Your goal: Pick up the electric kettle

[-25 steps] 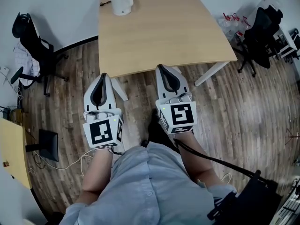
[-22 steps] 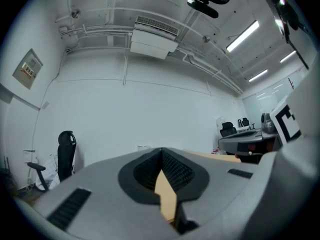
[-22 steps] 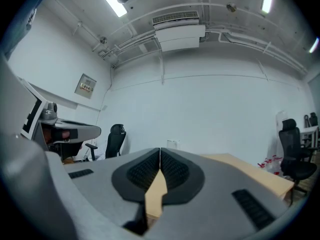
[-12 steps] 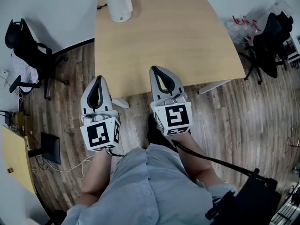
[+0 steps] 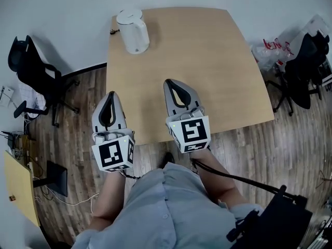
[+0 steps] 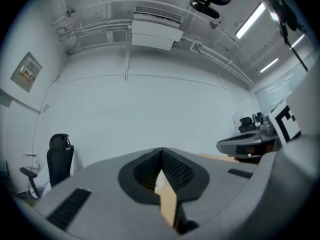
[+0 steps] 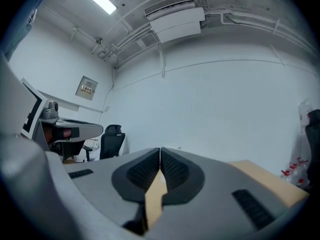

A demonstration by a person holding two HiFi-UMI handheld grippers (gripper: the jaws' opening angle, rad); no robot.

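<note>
Closer now, left gripper [image 5: 110,95] and right gripper [image 5: 171,82], both pressed together empty, remain well short of the electric kettle [image 5: 133,31].

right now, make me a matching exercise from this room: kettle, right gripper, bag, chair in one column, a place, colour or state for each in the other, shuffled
Things:
1. kettle
2. right gripper
3. bag
4. chair

Descriptions:
A. shut, nothing between the jaws
B. black, on the floor
C. on the far left corner of the table
D. white with red print, right of the table

Pairs: 1-C, 2-A, 3-D, 4-B
</note>
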